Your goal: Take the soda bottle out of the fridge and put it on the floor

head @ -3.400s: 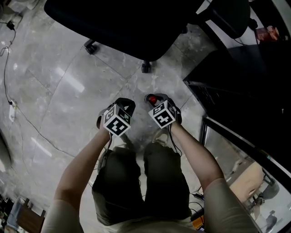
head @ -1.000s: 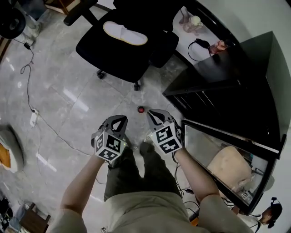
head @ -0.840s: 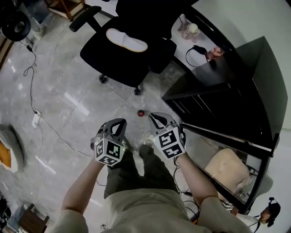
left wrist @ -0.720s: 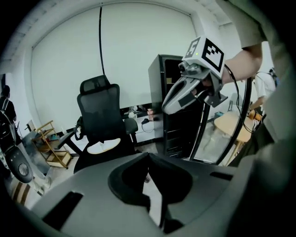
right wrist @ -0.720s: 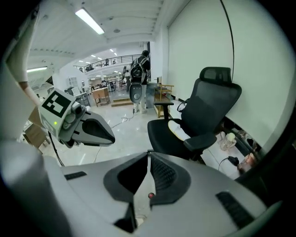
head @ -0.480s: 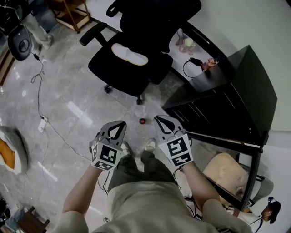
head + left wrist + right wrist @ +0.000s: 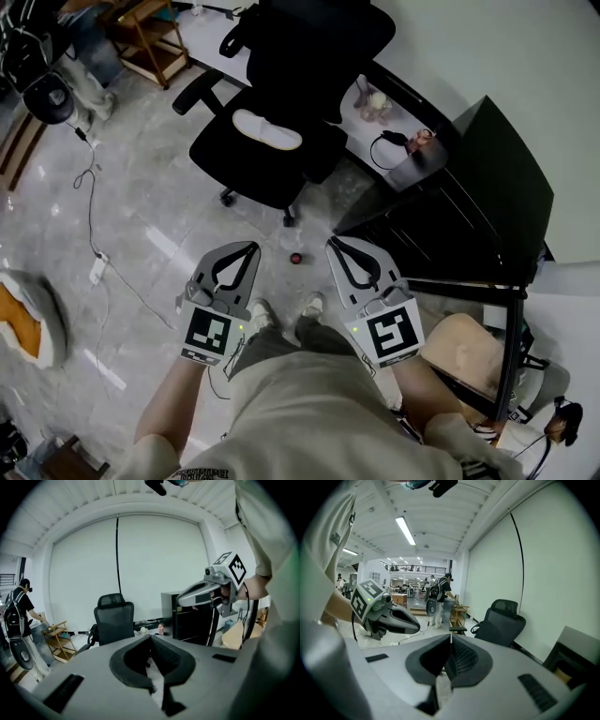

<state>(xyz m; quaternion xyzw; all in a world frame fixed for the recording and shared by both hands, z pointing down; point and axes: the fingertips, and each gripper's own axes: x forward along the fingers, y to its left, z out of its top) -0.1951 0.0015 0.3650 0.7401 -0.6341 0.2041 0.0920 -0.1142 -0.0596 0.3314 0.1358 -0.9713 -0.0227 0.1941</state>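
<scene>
Well below right claw [image 7: 334, 244]: soda bottle [image 7: 296, 258]

— Where does the head view sit?
— High overhead, looking steeply down onto the floor [image 7: 141, 216] and office chair [image 7: 272, 112].
— The others?
— Close behind the jaws of the left hand-held gripper [image 7: 151, 637] and right hand-held gripper [image 7: 450, 640], facing nearly level; all share that chair.
</scene>
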